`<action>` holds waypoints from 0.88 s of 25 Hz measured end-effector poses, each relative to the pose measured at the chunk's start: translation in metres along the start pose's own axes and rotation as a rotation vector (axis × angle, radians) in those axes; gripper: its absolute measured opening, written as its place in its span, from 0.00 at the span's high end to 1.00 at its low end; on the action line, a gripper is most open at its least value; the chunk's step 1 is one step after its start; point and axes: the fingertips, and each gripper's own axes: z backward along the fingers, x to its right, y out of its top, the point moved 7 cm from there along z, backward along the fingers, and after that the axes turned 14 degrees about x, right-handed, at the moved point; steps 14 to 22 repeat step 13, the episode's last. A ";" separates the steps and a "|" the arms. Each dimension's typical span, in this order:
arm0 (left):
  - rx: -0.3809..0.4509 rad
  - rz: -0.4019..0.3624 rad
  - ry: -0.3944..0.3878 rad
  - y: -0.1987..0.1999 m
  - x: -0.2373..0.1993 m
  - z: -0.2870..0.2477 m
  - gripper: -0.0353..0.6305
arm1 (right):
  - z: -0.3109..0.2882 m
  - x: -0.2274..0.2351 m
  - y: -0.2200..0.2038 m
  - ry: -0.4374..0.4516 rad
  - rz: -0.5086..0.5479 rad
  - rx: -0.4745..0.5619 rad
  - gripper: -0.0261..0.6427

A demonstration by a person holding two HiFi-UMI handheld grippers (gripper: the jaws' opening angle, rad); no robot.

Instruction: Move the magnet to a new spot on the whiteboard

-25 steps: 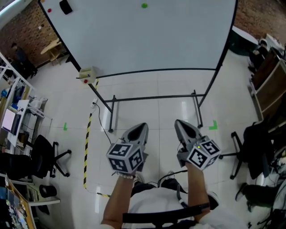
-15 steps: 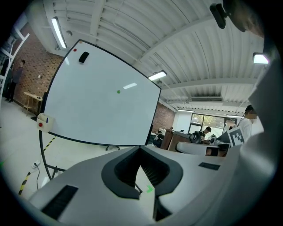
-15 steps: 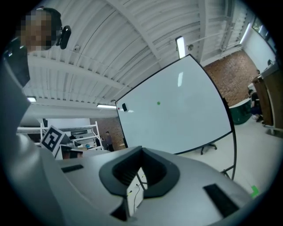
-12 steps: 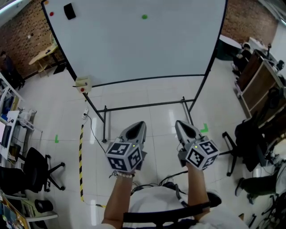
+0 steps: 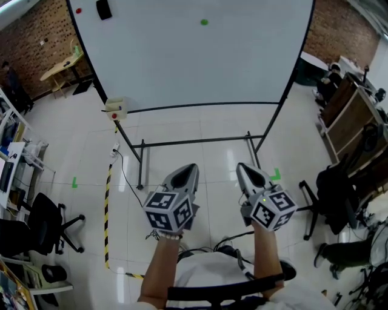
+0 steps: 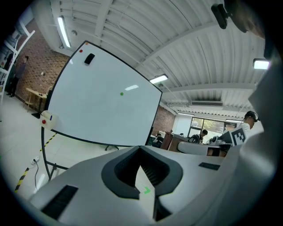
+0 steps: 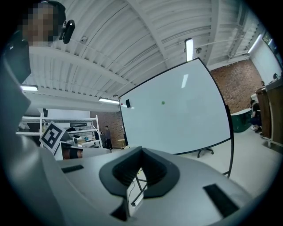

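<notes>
Between either pair of jaws there is nothing: the left gripper [image 5: 185, 171] and the right gripper [image 5: 247, 171] are both pressed together. Ahead and well apart, one round green magnet [image 5: 204, 22] sits near the top edge of the whiteboard [image 5: 200, 66], probably slightly nearer the left gripper. One red magnet [image 5: 79, 10] and one black eraser [image 5: 104, 8] sit at its top left corner.

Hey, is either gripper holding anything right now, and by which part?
Nothing. The left gripper and right gripper are shut and empty; the green magnet sits on the whiteboard.
</notes>
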 end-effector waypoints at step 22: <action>-0.002 0.002 0.012 -0.007 -0.002 0.000 0.95 | -0.003 0.004 -0.011 0.014 -0.013 -0.020 0.96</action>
